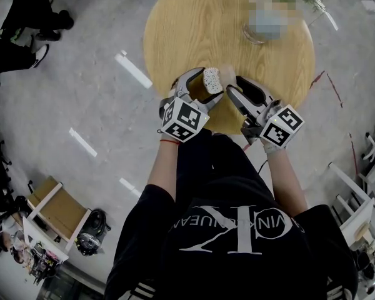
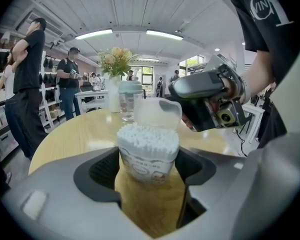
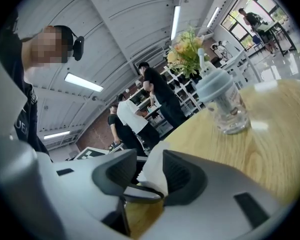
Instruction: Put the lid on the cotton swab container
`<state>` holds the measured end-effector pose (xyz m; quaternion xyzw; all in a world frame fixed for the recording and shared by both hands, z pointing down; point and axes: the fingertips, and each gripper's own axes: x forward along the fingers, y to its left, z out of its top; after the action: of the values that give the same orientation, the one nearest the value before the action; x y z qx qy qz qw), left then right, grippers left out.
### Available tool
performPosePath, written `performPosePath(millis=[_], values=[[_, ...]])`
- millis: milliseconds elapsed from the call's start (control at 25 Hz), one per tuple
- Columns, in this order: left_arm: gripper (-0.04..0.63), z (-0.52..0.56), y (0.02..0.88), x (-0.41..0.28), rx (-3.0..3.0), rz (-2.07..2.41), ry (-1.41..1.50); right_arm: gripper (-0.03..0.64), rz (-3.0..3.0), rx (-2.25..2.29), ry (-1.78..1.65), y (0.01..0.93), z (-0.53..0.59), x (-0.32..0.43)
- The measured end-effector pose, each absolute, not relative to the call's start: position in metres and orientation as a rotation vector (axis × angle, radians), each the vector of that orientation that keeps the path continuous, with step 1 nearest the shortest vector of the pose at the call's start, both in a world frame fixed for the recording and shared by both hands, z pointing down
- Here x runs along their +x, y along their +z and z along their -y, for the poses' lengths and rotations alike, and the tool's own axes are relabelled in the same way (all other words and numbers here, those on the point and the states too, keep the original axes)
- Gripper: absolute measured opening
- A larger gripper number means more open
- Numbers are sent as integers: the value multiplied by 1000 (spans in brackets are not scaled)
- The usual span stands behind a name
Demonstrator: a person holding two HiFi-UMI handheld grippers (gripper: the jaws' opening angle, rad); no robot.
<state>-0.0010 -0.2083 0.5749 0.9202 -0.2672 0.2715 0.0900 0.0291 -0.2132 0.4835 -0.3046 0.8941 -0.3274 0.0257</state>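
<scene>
On the round wooden table [image 1: 194, 17] stands the cotton swab container [image 1: 212, 77], open-topped and packed with white swabs. My left gripper [image 1: 207, 86] is shut on it. In the left gripper view, both pads touch the sides of the container [image 2: 147, 151], which sits upright between the jaws of the left gripper [image 2: 149, 170]. My right gripper [image 1: 232, 82] is shut on the translucent lid [image 1: 225, 72]. It holds the lid [image 2: 157, 113] just behind and above the swab tops, tilted and not seated. The right gripper view shows this lid [image 3: 154, 169] pinched between the pads of the right gripper [image 3: 152, 178].
A clear glass with a blue-grey top [image 1: 262, 24] stands further back on the table, next to a vase of flowers [image 2: 115, 64]. Several people [image 2: 27, 79] stand by shelves beyond the table. A wooden chair [image 1: 56, 214] sits on the floor at lower left.
</scene>
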Motion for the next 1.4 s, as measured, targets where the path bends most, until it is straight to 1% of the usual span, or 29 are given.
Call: performPosePath(millis=[160, 280, 840, 920, 1000, 1160, 1400], values=[[350, 208, 575, -1, 2729, 808, 787, 159, -2777, -927, -996, 481, 213, 24], [347, 208, 576, -1, 2720, 821, 765, 123, -2818, -944, -952, 480, 214, 18], [342, 208, 577, -1, 2697, 849, 755, 104, -2997, -926, -822, 483, 208, -7], [342, 208, 577, -1, 2694, 849, 759, 97, -3015, -933, -816, 485, 209, -11], [342, 208, 577, 0, 2693, 848, 763, 75, -3032, -944, -814, 488, 209, -13], [342, 208, 576, -1, 2690, 851, 763, 74, -3076, -931, -796, 492, 207, -19], [342, 208, 577, 0, 2687, 848, 764, 51, -3145, -947, -760, 497, 207, -23]])
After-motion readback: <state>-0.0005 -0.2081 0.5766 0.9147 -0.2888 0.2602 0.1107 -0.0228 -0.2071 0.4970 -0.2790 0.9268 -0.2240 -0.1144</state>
